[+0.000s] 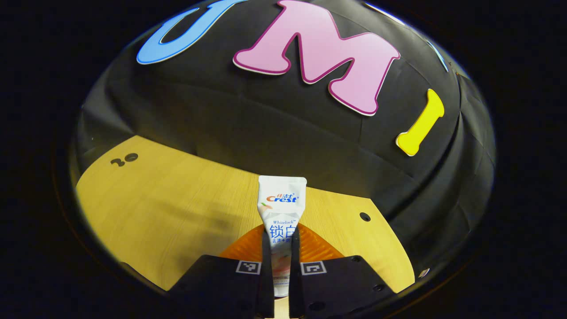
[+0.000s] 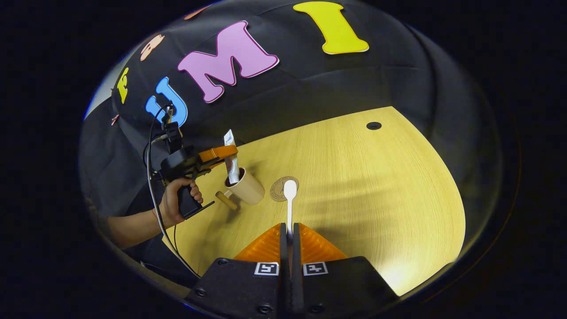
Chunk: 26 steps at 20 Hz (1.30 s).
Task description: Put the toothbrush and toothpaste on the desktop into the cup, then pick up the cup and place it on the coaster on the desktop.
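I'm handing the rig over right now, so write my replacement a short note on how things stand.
Left claw: shut on the toothpaste, held upright with its lower end in the mouth of the cup.
Right claw: shut on the toothbrush, held above the desktop.
The coaster lies bare just beside the cup.
Done: both items picked up.
Left: release the toothpaste into the cup, drop in the toothbrush, then set the cup on the coaster.

Toothpaste [image 2: 231,159] upright in cup [image 2: 246,188], coaster [image 2: 279,189] beside, toothbrush [image 2: 290,201] raised
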Tool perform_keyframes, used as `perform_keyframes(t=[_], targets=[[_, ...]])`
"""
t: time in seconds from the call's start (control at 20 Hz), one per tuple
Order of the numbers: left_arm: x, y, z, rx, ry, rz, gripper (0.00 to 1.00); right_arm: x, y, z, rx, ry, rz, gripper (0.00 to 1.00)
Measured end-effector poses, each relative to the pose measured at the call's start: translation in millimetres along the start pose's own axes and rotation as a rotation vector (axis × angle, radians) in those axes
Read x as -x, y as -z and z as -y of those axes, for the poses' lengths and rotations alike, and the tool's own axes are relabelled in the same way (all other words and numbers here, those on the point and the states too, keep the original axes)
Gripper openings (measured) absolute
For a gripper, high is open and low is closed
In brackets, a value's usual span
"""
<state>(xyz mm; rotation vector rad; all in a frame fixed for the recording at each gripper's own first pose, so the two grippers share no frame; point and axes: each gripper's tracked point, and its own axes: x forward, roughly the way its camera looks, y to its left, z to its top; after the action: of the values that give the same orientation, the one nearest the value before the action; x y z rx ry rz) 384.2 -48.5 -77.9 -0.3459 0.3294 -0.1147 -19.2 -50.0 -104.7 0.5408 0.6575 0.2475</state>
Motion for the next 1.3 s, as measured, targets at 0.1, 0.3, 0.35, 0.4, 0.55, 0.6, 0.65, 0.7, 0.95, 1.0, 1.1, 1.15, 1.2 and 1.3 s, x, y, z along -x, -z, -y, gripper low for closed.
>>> perform_keyframes(t=[0.1,0.3,0.35,0.4,0.55,0.6,0.65,0.7,0.95,1.0,1.1,1.15,1.2,1.3], targets=[[-1.8,6.3,-8.6,-0.007,-0.029,-0.019,0.20,0.2,-2.6,0.8,-0.012,0.002,0.006,0.05],[-0.2,17.6,-17.7,-0.072,-0.069,-0.061,0.26,0.3,-1.3,-3.6,-0.008,0.002,0.007,0.05],[2.2,22.5,-17.4,-0.078,-0.062,-0.068,0.27,0.7,-1.2,-5.5,-0.009,0.002,0.008,0.05],[5.9,26.7,-16.0,-0.080,-0.057,-0.075,0.24,2.6,0.5,-7.8,-0.011,-0.001,0.008,0.05],[13.2,33.9,-11.6,-0.091,-0.048,-0.096,0.51,6.5,3.6,-15.8,-0.006,-0.004,0.010,0.05],[16.6,36.7,-11.6,-0.099,-0.049,-0.103,0.49,6.7,4.7,-18.5,-0.005,-0.006,0.013,0.05],[19.9,35.8,-12.0,-0.109,-0.046,-0.101,0.52,7.5,3.9,-22.4,-0.006,-0.009,0.017,0.05],[26.6,35.8,-11.0,-0.120,-0.049,-0.098,0.55,10.5,3.2,-26.0,-0.007,-0.012,0.024,0.05],[59.7,22.8,-19.3,-0.160,-0.069,-0.073,0.65,13.2,-5.2,-50.3,0.001,-0.037,0.062,0.05],[69.9,19.5,-23.4,-0.171,-0.079,-0.062,0.66,11.2,-8.6,-56.9,0.006,-0.047,0.072,0.05],[92.6,12.0,-28.3,-0.177,-0.089,-0.042,0.66,6.8,-22.3,-73.5,0.016,-0.075,0.100,0.05],[106.3,9.9,-29.5,-0.169,-0.089,-0.036,0.66,4.5,-29.8,-81.3,0.016,-0.094,0.116,0.05],[120.1,10.1,-29.5,-0.159,-0.084,-0.034,0.67,-0.3,-38.4,-89.6,0.012,-0.111,0.135,0.05],[147.2,18.0,-30.8,-0.145,-0.075,-0.051,0.67,-11.4,-58.1,-105.1,0.015,-0.138,0.173,0.05]])
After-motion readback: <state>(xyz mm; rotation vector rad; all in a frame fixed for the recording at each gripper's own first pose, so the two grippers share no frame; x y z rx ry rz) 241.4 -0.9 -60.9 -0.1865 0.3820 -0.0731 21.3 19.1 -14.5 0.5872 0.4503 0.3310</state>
